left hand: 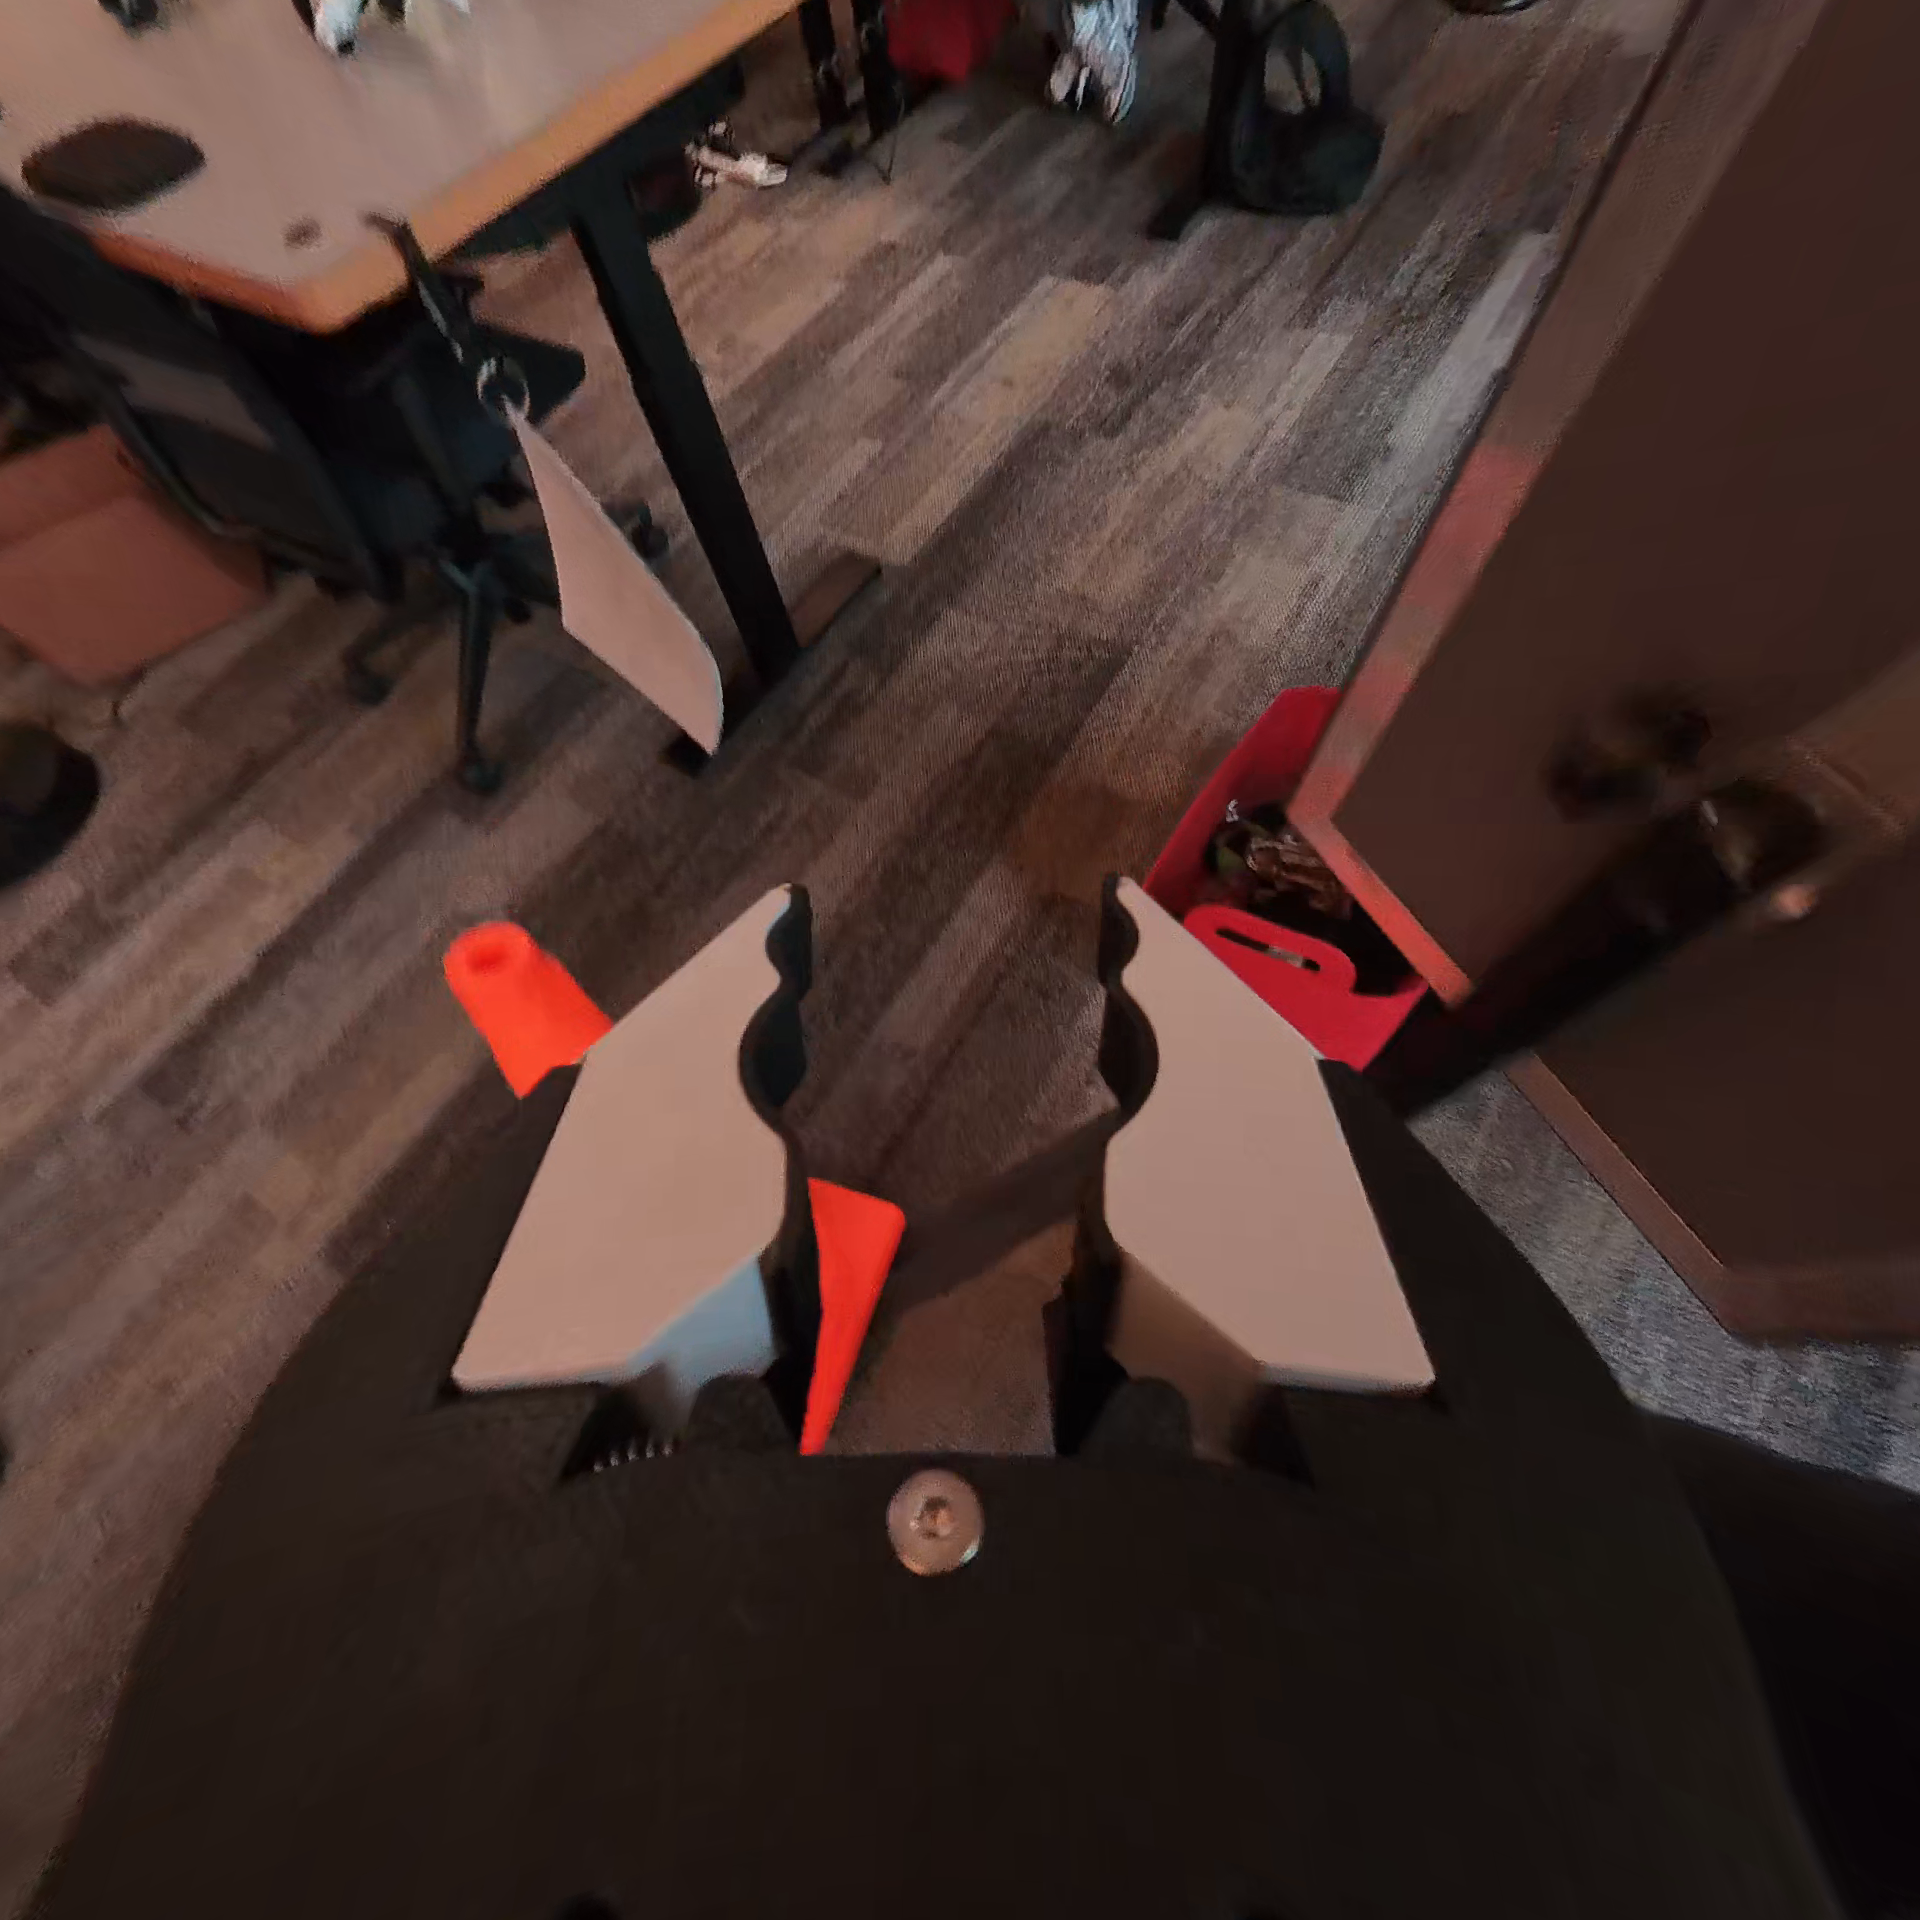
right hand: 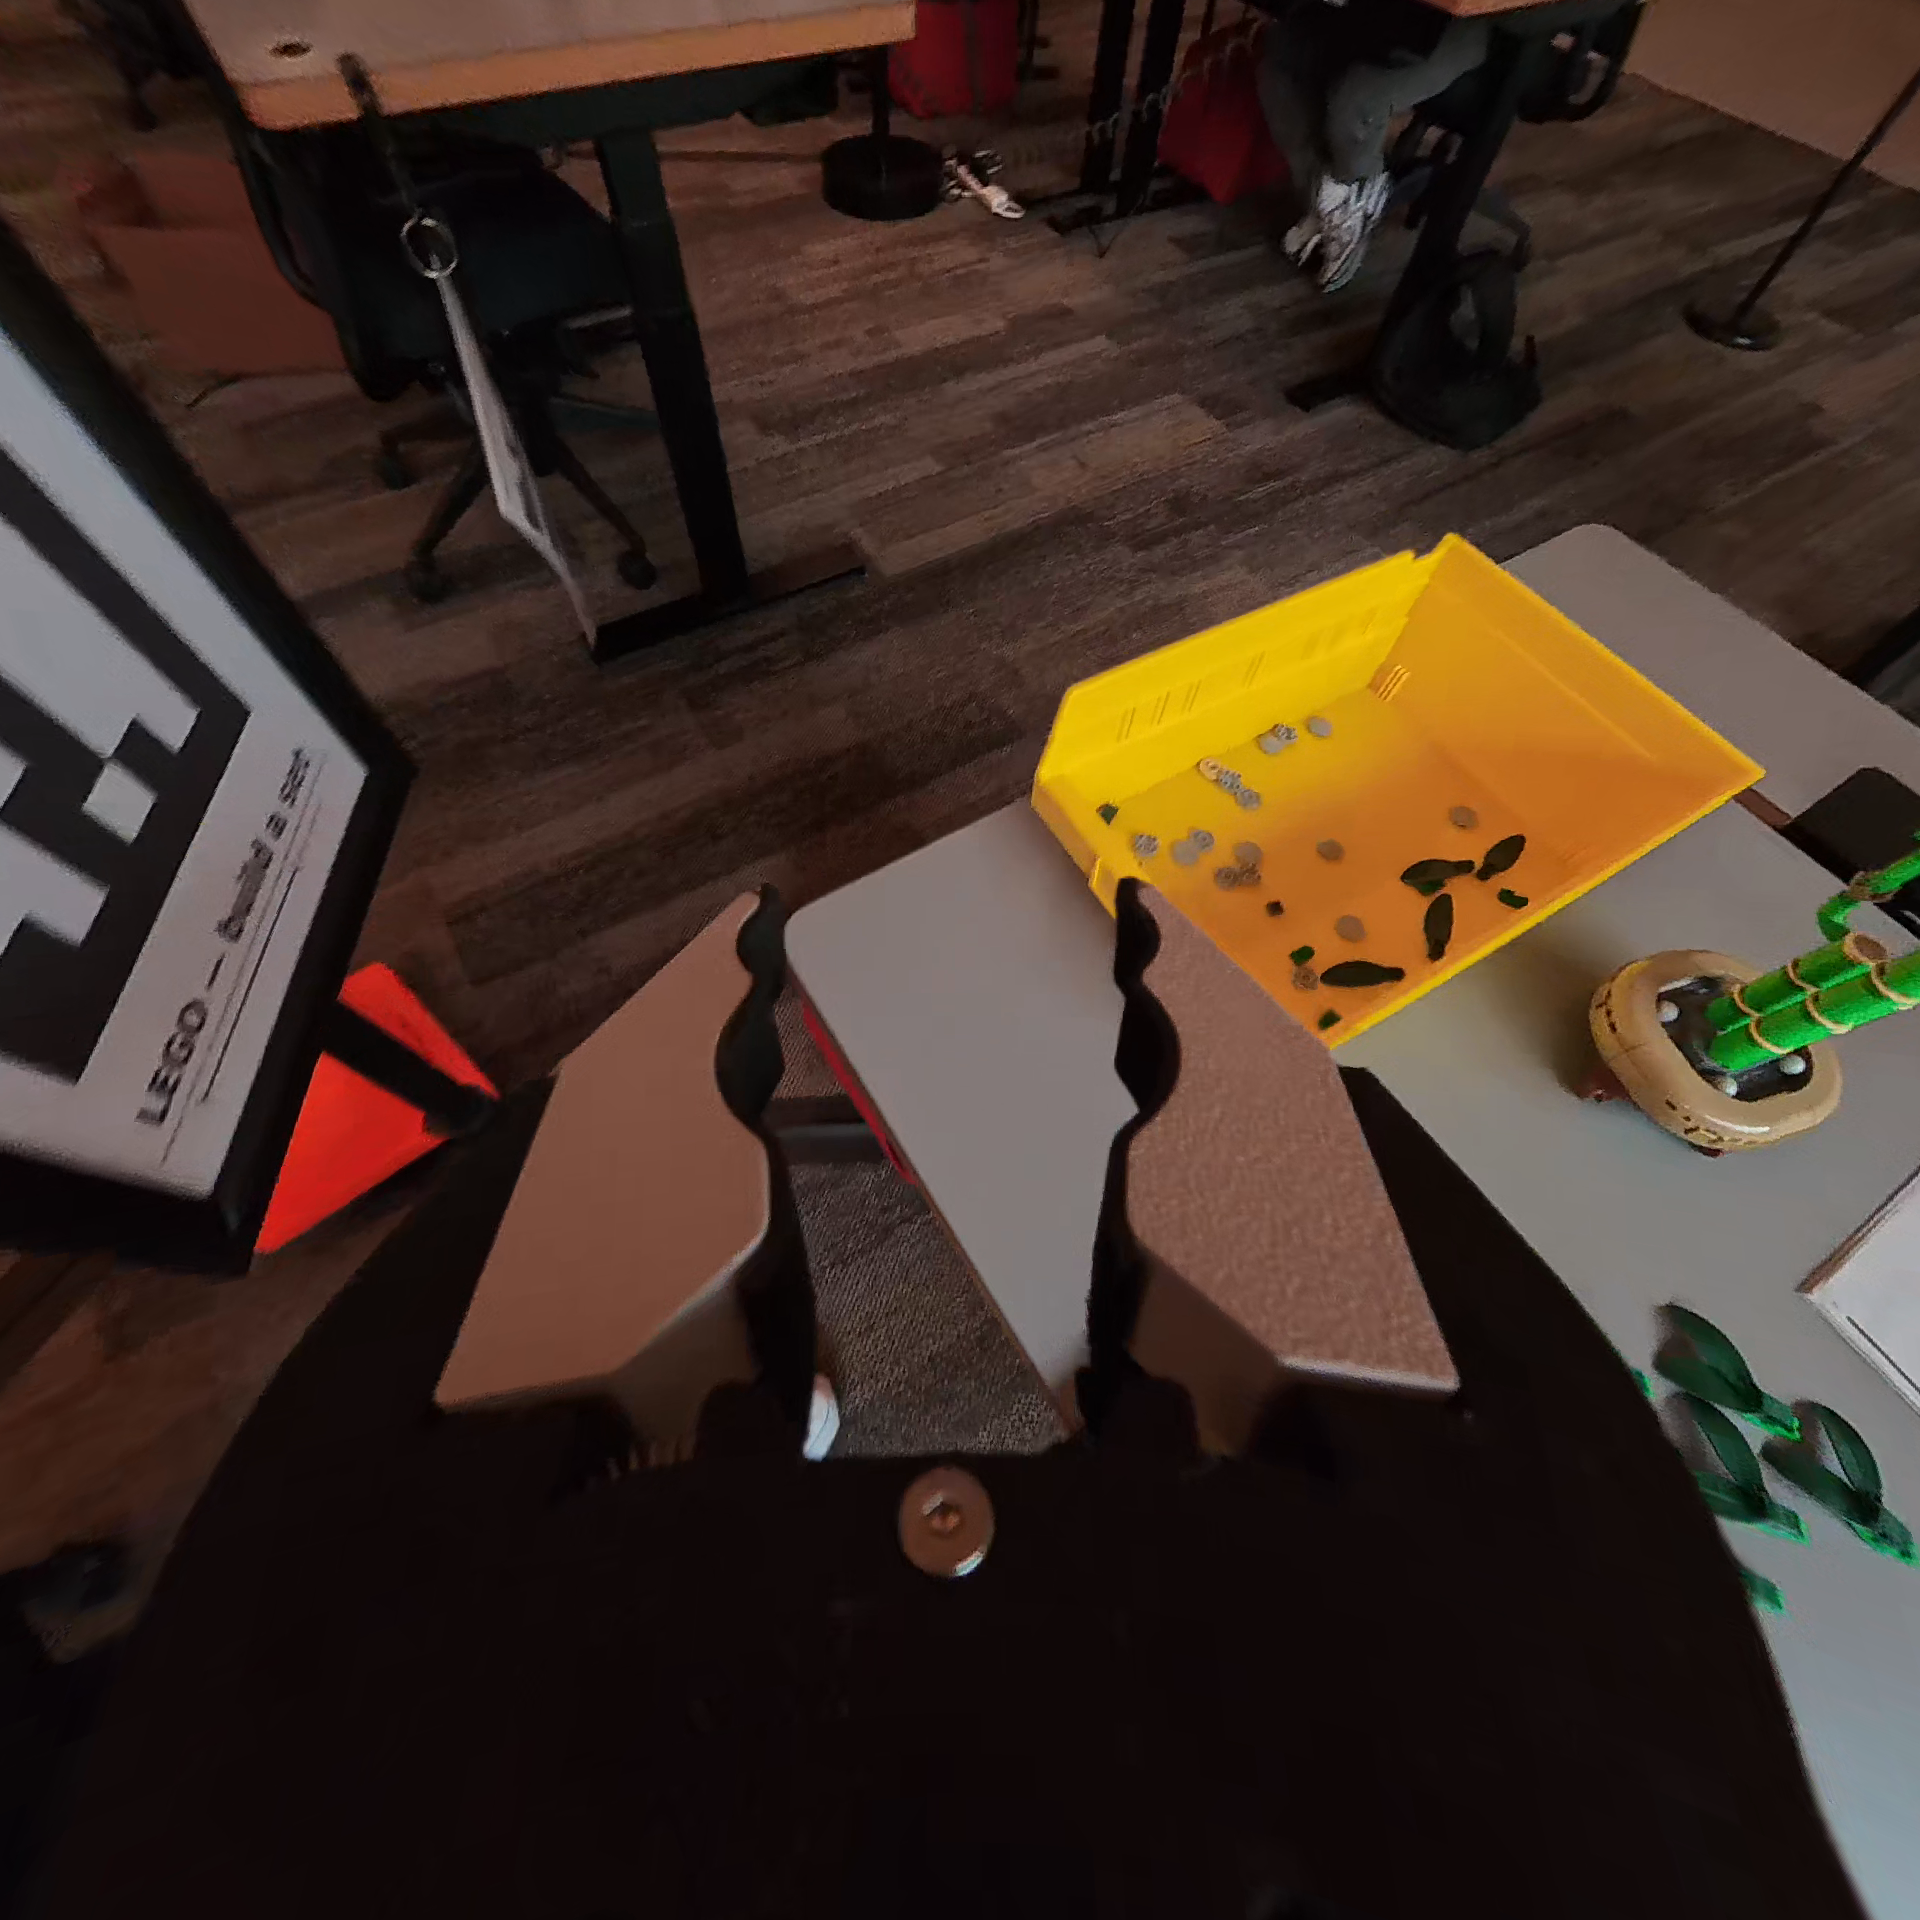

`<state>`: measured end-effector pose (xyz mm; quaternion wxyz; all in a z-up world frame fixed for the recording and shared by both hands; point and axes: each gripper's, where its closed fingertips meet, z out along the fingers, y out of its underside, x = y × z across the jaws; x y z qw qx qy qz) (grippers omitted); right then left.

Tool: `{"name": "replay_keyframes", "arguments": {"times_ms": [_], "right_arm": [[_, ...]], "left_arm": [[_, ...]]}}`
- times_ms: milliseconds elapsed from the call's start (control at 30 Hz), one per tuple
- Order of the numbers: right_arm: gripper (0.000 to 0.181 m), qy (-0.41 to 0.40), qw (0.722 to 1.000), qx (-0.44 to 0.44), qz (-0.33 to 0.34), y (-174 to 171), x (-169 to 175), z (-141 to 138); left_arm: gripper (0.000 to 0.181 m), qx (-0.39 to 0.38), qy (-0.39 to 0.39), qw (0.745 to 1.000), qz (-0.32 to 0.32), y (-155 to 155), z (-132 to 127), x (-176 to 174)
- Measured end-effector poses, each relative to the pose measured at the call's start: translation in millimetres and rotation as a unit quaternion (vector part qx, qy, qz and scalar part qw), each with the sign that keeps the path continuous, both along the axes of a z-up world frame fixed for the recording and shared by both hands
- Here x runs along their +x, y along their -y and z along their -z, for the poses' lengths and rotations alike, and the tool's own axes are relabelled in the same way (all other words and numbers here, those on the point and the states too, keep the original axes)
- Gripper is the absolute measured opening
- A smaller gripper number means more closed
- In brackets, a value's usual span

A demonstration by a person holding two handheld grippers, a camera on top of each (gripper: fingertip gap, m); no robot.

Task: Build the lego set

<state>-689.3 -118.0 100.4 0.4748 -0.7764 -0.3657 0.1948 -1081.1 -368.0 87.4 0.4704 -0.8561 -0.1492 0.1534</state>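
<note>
While both grippers, left gripper and right gripper, gape empty, steer right toward the yellow bin, probably holding leaf pieces

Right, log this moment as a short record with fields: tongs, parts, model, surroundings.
left tongs: open, empty, over the grey carpet floor
right tongs: open, empty, at the corner of the pale grey table
parts bin: yellow plastic bin on the table, holding small grey round pieces and dark green leaves
loose parts: green leaf pieces lying on the table
model: tan round pot with green bamboo stalks, standing right of the bin
other: orange traffic cone and red plastic basket on the floor
</note>
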Motion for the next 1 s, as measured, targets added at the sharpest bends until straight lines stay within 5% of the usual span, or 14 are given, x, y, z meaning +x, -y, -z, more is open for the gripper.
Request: {"name": "replay_keyframes", "arguments": {"times_ms": [200, 433, 600, 733, 1000], "right_arm": [[0.058, 0.012, 0.999, -0.02, 0.037, -40.5, -33.3, 12.7], [0.057, 0.018, 0.991, -0.046, 0.122, -54.9, -51.3, 8.6], [0.057, 0.089, 0.969, -0.043, 0.225, -22.8, -41.3, -14.4], [0.061, 0.153, 0.93, -0.098, 0.319, 33.0, -27.2, -20.6], [0.064, 0.206, 0.889, -0.155, 0.378, 84.7, -46.9, -39.2]], "left_arm": [[0.056, 0.022, -0.01, 0.998, 0.059, -98.6, -26.7, -61.1], [0.056, 0.011, 0.019, 0.982, 0.188, -226.1, -3.9, -76.4], [0.059, 0.017, 0.038, 0.95, 0.308, -301.5, 14.9, -80.8], [0.063, -0.02, 0.069, 0.922, 0.38, -312.8, 51.8, -93.9], [0.063, -0.062, 0.082, 0.882, 0.461, -297.4, 99.5, -114.5]]}}
